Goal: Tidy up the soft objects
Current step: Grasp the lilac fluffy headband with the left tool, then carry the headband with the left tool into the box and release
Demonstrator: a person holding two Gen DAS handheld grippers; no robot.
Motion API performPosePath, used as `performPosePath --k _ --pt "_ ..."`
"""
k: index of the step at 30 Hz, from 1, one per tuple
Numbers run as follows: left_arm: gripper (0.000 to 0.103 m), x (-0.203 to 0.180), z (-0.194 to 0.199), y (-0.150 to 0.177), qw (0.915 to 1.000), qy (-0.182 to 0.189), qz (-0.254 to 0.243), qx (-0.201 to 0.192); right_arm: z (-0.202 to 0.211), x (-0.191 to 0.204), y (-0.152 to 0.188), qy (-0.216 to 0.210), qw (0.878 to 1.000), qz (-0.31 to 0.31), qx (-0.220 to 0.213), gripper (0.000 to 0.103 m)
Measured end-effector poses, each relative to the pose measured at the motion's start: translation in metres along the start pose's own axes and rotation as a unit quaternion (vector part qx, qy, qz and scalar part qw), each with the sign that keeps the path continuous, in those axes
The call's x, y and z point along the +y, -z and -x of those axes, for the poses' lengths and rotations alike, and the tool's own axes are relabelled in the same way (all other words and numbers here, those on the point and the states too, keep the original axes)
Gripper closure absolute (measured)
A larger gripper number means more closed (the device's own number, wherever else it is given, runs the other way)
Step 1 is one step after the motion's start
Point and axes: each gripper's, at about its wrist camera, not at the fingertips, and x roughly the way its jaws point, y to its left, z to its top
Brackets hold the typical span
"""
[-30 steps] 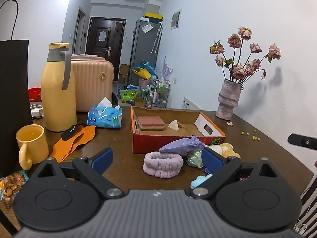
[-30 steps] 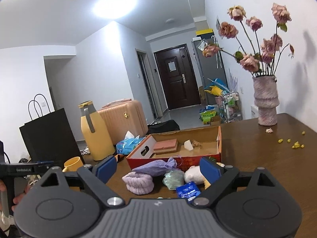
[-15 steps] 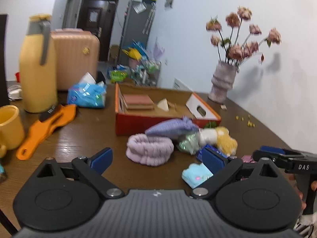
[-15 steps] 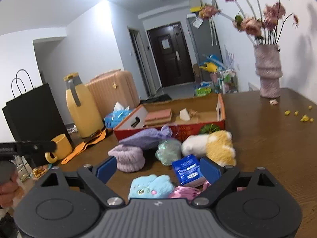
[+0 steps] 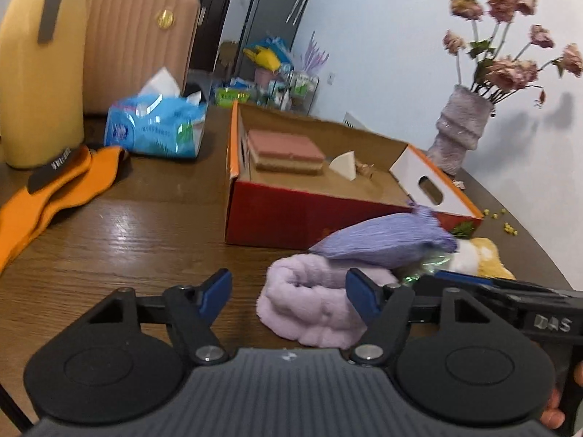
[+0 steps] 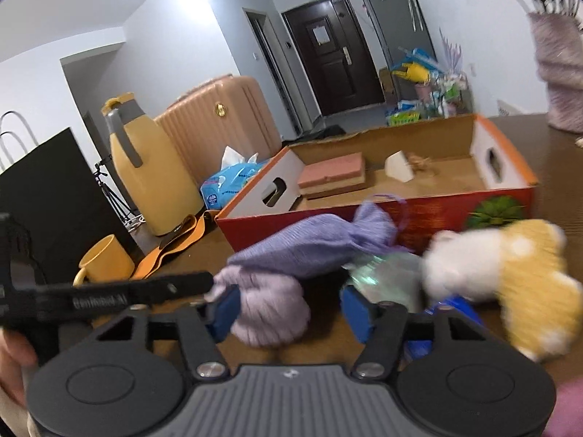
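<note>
fingers of left gripper (image 5: pixel 288 291) and right gripper (image 6: pixel 291 309) half-wide, just been closing, holding nothing; lilac scrunchie (image 5: pixel 313 298) partly between both pairs, purple pouch (image 6: pixel 313 244) just beyond.

Yellow jug (image 5: pixel 36 65) and tissue pack (image 5: pixel 156 129) on desk (image 5: pixel 138 225); pink suitcase (image 5: pixel 140 36) behind. Vase (image 5: pixel 461 133) of dried roses far right.

Showing on the table (image 5: pixel 145 218): one open cardboard box (image 5: pixel 291 215), one lilac scrunchie (image 5: pixel 309 302), one purple pouch (image 5: pixel 382 244), one plush toy (image 6: pixel 510 273), one yellow flask (image 6: pixel 153 167), one mug (image 6: pixel 105 262), one tissue pack (image 5: pixel 156 131), one vase (image 5: pixel 459 134).
</note>
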Motion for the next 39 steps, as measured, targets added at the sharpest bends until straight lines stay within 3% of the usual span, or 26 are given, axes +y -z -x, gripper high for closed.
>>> performPosePath --k 1,3,8,14,19,24,28,32,35,39 --pt "0.045 0.004 -0.006 0.000 0.9999 0.005 0.006 0.007 -0.011 0.001 -0.002 -0.001 1.000 -0.004 0.008 0.057" --pt "0.072 0.012 -0.012 0.004 0.9990 0.038 0.019 0.017 -0.028 0.004 -0.003 -0.003 1.000 -0.003 0.027 0.066" --pt "0.092 0.018 0.001 0.018 0.9980 0.049 0.033 0.024 -0.027 0.007 0.007 -0.024 0.999 -0.021 0.032 0.080" --pt "0.094 0.001 0.069 0.054 0.9976 0.060 0.033 -0.011 0.032 0.028 0.035 -0.050 0.998 -0.015 0.028 0.085" --pt "0.095 -0.011 0.119 0.090 0.9948 0.083 0.056 -0.017 0.083 0.041 0.065 -0.060 0.998 -0.014 0.026 0.085" --pt "0.095 -0.040 0.148 0.097 0.9942 0.097 0.030 -0.036 0.128 0.045 0.074 -0.056 0.998 -0.008 -0.011 0.086" --pt "0.095 -0.067 0.155 0.085 0.9922 0.111 -0.002 -0.056 0.153 0.040 0.067 -0.044 0.998 0.000 -0.049 0.087" --pt "0.095 -0.094 0.136 0.053 0.9892 0.130 -0.028 -0.063 0.168 0.019 0.042 -0.027 0.996 0.005 -0.081 0.088" --pt "0.096 -0.114 0.107 0.011 0.9863 0.146 -0.036 -0.068 0.168 0.001 0.005 -0.007 0.994 0.027 -0.102 0.088" --pt "0.096 -0.135 0.044 -0.059 0.9845 0.164 -0.040 -0.046 0.141 -0.027 -0.074 0.033 0.991 0.064 -0.111 0.089"
